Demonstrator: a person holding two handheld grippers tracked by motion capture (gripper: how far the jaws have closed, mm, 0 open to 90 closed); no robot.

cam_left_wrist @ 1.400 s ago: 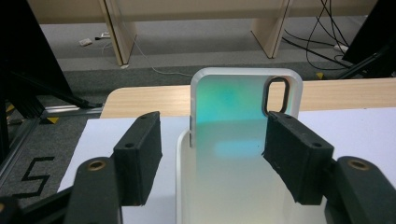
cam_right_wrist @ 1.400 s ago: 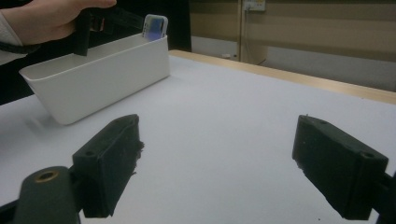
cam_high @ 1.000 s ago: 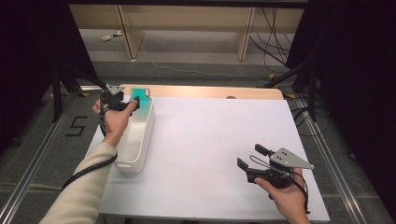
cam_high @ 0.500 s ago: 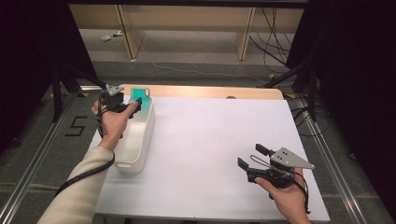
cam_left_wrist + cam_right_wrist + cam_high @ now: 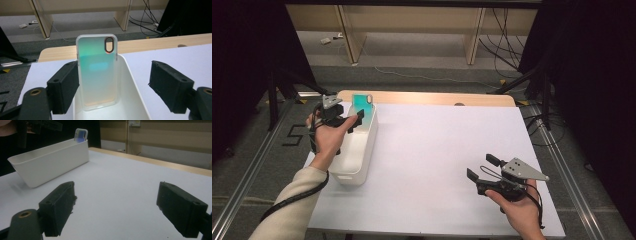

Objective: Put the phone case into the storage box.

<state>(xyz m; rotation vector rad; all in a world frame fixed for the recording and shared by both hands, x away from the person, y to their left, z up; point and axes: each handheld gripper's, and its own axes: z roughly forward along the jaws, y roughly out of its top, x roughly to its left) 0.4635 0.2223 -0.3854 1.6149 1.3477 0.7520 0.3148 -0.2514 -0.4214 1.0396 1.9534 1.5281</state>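
**Phone case propped in the bin, left fingers parting around it**

At the far left of the high view, the left gripper (image 5: 353, 120) hangs over the far end of the white bin (image 5: 362, 150), which sits along the left edge of the white tabletop (image 5: 442, 150). The phone case (image 5: 362, 105) stands nearly upright inside that end, leaning against the bin's far wall, its camera cut-out at the top. In the left gripper view the case (image 5: 97, 72) sits between the two black fingers (image 5: 63, 90); these have just been opening. The right one is well clear of the case, while the left one lies just beside its edge (whether it grazes that edge I cannot tell). Nothing is gripped.

The risk here is the case toppling. It rests only on its bottom edge and the wall, so a finger catching its side as the hand draws away could tip it flat into the bin or drag it up over the rim. The bin looks light, and a knock from the gripper might also slide it.

Further right, the right gripper (image 5: 482, 170) rests near the tabletop's front right, fingers spread wide and empty.

The case's bottom edge is hard to make out against the white bin floor, and the bin's near end is cut off in the left gripper view.
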